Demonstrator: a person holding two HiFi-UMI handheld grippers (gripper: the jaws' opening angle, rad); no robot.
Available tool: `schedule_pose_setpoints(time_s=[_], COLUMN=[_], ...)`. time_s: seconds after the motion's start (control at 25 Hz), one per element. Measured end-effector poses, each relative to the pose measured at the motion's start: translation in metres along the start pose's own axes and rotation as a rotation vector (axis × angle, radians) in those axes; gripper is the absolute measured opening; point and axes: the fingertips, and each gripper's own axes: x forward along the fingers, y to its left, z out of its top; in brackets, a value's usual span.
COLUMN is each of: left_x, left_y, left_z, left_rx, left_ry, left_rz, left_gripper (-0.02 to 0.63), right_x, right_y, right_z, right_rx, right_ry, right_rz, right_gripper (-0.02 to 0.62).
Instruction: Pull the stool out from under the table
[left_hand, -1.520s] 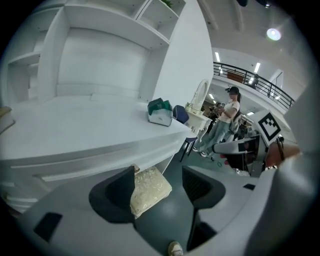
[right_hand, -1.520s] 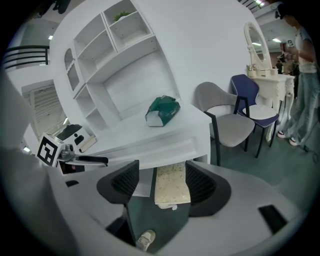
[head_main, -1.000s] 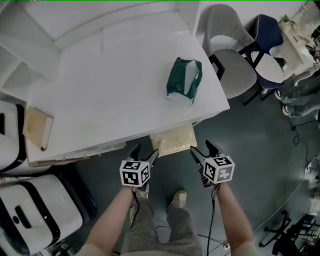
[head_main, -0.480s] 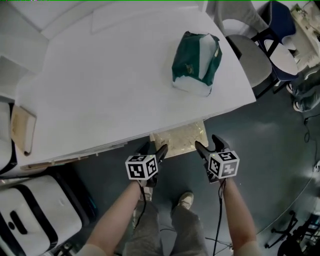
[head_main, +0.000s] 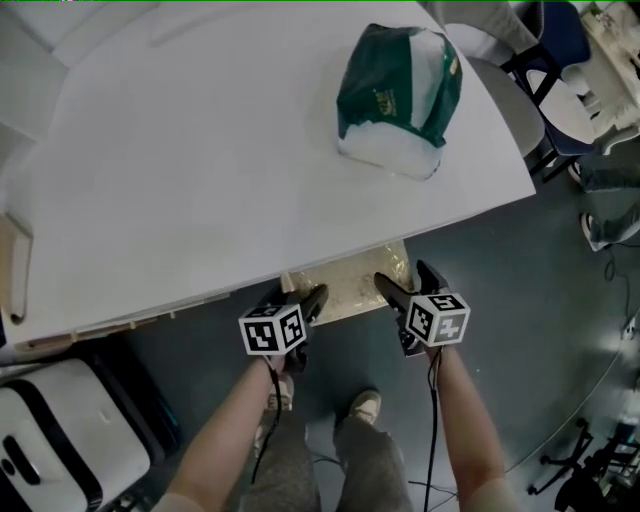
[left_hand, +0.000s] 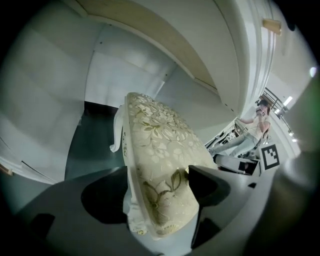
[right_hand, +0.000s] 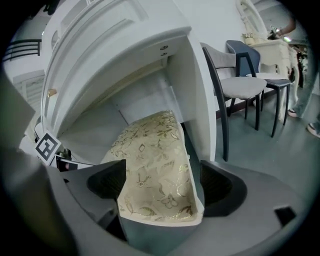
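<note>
The stool (head_main: 350, 282) has a cream cushion with a gold floral print, and its front edge pokes out from under the white table (head_main: 200, 190). My left gripper (head_main: 298, 296) straddles the cushion's front left corner (left_hand: 155, 140). My right gripper (head_main: 405, 281) straddles the front right corner (right_hand: 150, 145). Both sets of jaws have just been opening. In the left gripper view the gripper (left_hand: 150, 175) has the cushion edge between its wide jaws. In the right gripper view that gripper (right_hand: 161, 170) also stands wide around the cushion. The rest of the stool is hidden beneath the table.
A green and white bag (head_main: 400, 90) lies on the tabletop. Chairs (right_hand: 240, 85) stand to the right of the table. A white case (head_main: 60, 440) sits on the floor at lower left. The person's feet (head_main: 365, 405) and a cable are below the grippers.
Both grippers have dropped and come forward onto the stool's front corners. Their jaws have spread wider. The head view has closed in on the table.
</note>
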Motion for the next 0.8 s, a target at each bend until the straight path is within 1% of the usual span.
schedule_pose_setpoints(time_s=[0.12,0.2,0.36,0.44,0.52,0.64,0.8], left_x=[0.007,0.009,0.015,0.018,0.021,0.023,0.023], left_y=[0.001,0.002,0.004,0.005,0.004,0.003,0.0], left_z=[0.001,0.002,0.001,0.0,0.001,0.001,-0.002], left_rx=[-0.011,-0.011,-0.001,-0.002,-0.003,-0.001,-0.038], left_ry=[-0.015,-0.017,0.003,0.015,0.03,0.043,0.048], left_rz=[-0.028,-0.043,-0.086,-0.118,-0.145,-0.162,-0.178], left_gripper=[0.388,0.397,0.422,0.436,0.439,0.437,0.433], right_x=[0.007,0.011,0.018,0.022,0.024,0.026,0.025], right_y=[-0.002,0.0,-0.001,-0.002,-0.003,-0.003,-0.003], right_z=[-0.008,-0.014,-0.016,-0.017,-0.019,-0.018,-0.02], right_rx=[0.012,-0.004,-0.019,0.003,0.022,0.018,0.019], right_ry=[0.016,0.027,0.029,0.035,0.04,0.041,0.05], right_rz=[0.021,0.035,0.07,0.1,0.122,0.132,0.13], right_gripper=[0.457,0.462,0.482,0.486,0.489,0.489,0.489])
